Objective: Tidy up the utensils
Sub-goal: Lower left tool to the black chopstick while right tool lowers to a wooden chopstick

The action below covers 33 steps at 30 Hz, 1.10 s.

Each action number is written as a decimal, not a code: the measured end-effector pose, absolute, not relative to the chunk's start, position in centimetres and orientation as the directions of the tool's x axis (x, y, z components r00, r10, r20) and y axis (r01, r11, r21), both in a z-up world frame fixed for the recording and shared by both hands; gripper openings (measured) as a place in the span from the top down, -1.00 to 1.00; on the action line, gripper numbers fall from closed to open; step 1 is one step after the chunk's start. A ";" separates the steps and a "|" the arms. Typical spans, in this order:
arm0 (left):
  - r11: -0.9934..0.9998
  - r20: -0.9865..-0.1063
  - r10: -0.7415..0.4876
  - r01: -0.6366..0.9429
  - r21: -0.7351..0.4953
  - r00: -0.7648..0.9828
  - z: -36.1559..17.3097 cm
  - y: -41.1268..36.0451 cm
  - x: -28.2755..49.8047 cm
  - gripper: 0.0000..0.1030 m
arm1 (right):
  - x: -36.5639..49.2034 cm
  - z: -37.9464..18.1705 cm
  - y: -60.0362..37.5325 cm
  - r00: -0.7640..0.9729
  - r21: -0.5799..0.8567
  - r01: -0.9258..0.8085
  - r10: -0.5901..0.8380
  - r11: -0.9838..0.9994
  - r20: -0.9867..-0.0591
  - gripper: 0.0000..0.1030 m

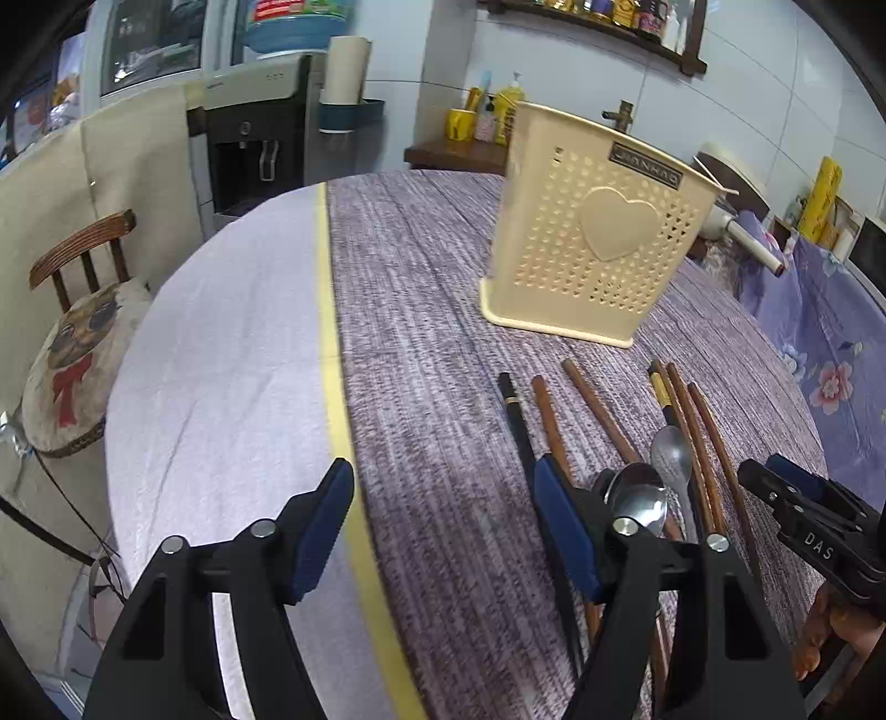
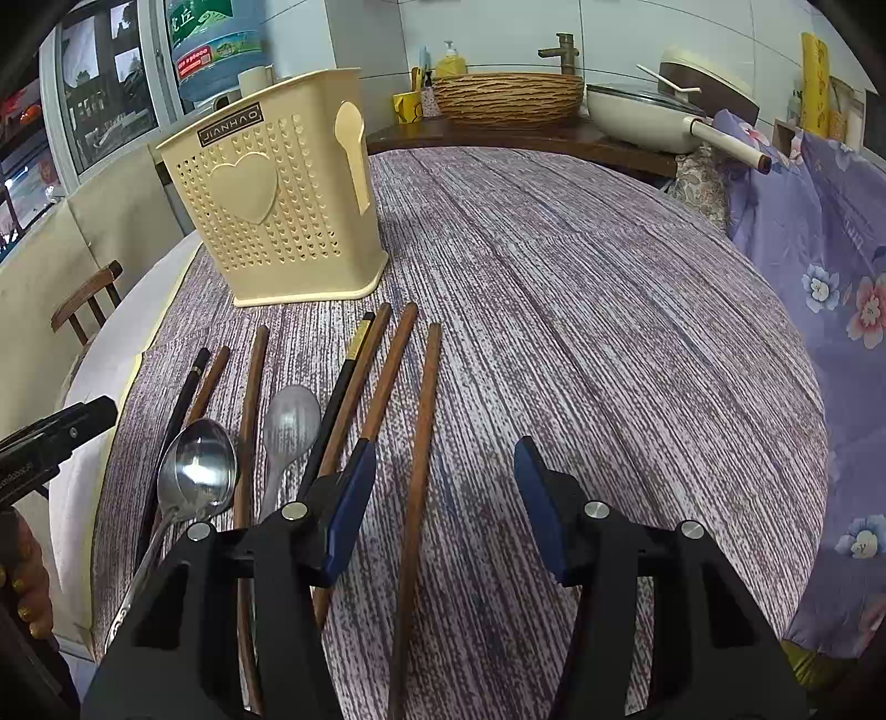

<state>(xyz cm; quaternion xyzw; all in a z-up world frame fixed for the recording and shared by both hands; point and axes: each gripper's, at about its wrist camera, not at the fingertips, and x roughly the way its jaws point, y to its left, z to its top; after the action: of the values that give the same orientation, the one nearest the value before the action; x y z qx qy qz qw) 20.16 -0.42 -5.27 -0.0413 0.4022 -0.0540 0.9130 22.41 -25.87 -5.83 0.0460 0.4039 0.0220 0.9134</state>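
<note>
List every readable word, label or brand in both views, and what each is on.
"JIANHAO": dark nameplate on the cream perforated plastic utensil holder.
"DAS": black body of the right claw, seen from the left wrist.
Blue water jug label: print too blurred to read.
Shelf jars, yellow bottle: labels too small.

A cream plastic utensil holder (image 2: 282, 216) with heart-shaped holes and a raised heart stands upright on the table (image 2: 609, 332). In front of it lie 5 brown wooden chopsticks (image 2: 421, 410) and 2 black ones (image 2: 180, 404), roughly parallel, with 2 metal spoons (image 2: 196, 471) among them, bowls up.
</note>
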 end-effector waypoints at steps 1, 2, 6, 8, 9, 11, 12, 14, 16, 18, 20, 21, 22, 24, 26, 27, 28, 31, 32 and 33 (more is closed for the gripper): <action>0.991 -0.734 -0.132 0.072 -0.113 0.666 -5.3 -0.8 20.5 -0.16 | 22.6 -5.8 -25.7 0.671 0.096 -0.006 0.076 0.995 -0.737 0.01; 0.991 -0.740 -0.133 0.079 -0.108 0.660 -5.4 -1.2 20.8 -0.12 | 22.9 -5.9 -25.5 0.668 0.090 -0.009 0.073 0.996 -0.741 0.05; 0.991 -0.771 -0.136 0.092 -0.101 0.622 -6.0 -2.4 22.3 0.03 | 23.9 -6.3 -25.1 0.652 0.079 -0.010 0.067 0.997 -0.756 0.14; 0.991 -0.779 -0.132 0.090 -0.097 0.613 -6.4 -2.8 22.8 0.06 | 24.4 -6.4 -25.1 0.644 0.077 -0.010 0.065 0.997 -0.762 0.16; 0.992 -0.782 -0.127 0.089 -0.091 0.610 -6.5 -2.9 22.9 0.08 | 24.6 -6.6 -25.1 0.638 0.075 -0.009 0.064 0.997 -0.767 0.18; 0.993 -0.793 -0.118 0.090 -0.080 0.597 -6.9 -3.2 23.2 0.14 | 25.1 -6.8 -25.1 0.628 0.079 -0.012 0.069 0.997 -0.775 0.21; 0.992 -0.799 -0.120 0.096 -0.078 0.590 -7.1 -3.4 23.3 0.16 | 25.2 -6.9 -25.1 0.623 0.079 -0.013 0.070 0.997 -0.779 0.22; 0.993 -0.803 -0.108 0.100 -0.061 0.586 -7.3 -3.5 23.4 0.18 | 25.5 -7.0 -25.0 0.620 0.074 -0.015 0.067 0.997 -0.782 0.26; 0.994 -0.803 -0.099 0.102 -0.048 0.588 -7.3 -3.7 23.6 0.22 | 25.8 -7.0 -25.0 0.617 0.065 -0.012 0.059 0.998 -0.785 0.33; 0.994 -0.805 -0.089 0.102 -0.035 0.587 -7.3 -3.8 23.9 0.25 | 26.2 -6.9 -25.1 0.612 0.068 -0.010 0.060 0.998 -0.788 0.35; 0.995 -0.806 -0.071 0.102 -0.013 0.588 -7.3 -4.1 24.2 0.29 | 26.5 -6.9 -25.1 0.611 0.065 -0.011 0.058 0.998 -0.789 0.35; 0.995 -0.807 -0.063 0.102 -0.003 0.587 -7.3 -4.2 24.4 0.32 | 26.7 -6.9 -25.0 0.611 0.063 -0.011 0.057 0.998 -0.790 0.35; 0.995 -0.809 -0.055 0.102 0.006 0.586 -7.3 -4.4 24.6 0.33 | 26.8 -6.9 -25.0 0.611 0.061 -0.012 0.055 0.998 -0.790 0.35; 0.995 -0.811 -0.046 0.100 0.016 0.584 -7.3 -4.6 25.0 0.34 | 27.0 -7.0 -24.8 0.613 0.055 -0.010 0.049 0.998 -0.789 0.37; 0.995 -0.811 -0.044 0.095 0.015 0.583 -7.3 -4.8 25.2 0.34 | 27.3 -6.9 -24.7 0.612 0.047 -0.010 0.043 0.999 -0.790 0.39; 0.996 -0.811 -0.044 0.089 0.011 0.583 -7.3 -4.8 25.4 0.34 | 27.5 -6.9 -24.6 0.612 0.042 -0.012 0.040 0.999 -0.790 0.43; 0.996 -0.811 -0.045 0.085 0.006 0.584 -7.3 -4.9 25.3 0.34 | 27.6 -6.9 -24.5 0.613 0.037 -0.012 0.037 0.999 -0.789 0.45; 0.997 -0.809 -0.042 0.083 0.008 0.587 -7.3 -5.1 25.3 0.35 | 28.2 -6.9 -24.5 0.613 0.038 -0.011 0.037 0.999 -0.789 0.51; 0.997 -0.809 -0.039 0.082 0.011 0.587 -7.4 -5.2 25.4 0.35 | 28.3 -6.9 -24.6 0.612 0.040 -0.010 0.038 0.999 -0.790 0.55; 0.997 -0.808 -0.034 0.080 0.016 0.588 -7.3 -5.3 25.4 0.37 | 28.5 -6.9 -24.6 0.611 0.040 -0.010 0.038 0.999 -0.790 0.59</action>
<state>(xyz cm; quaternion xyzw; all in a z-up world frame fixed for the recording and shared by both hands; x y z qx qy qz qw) 25.39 -5.27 -7.35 0.0253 0.4530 -0.0322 0.8906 28.50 -24.56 -6.91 0.0157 0.4406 0.0135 0.8975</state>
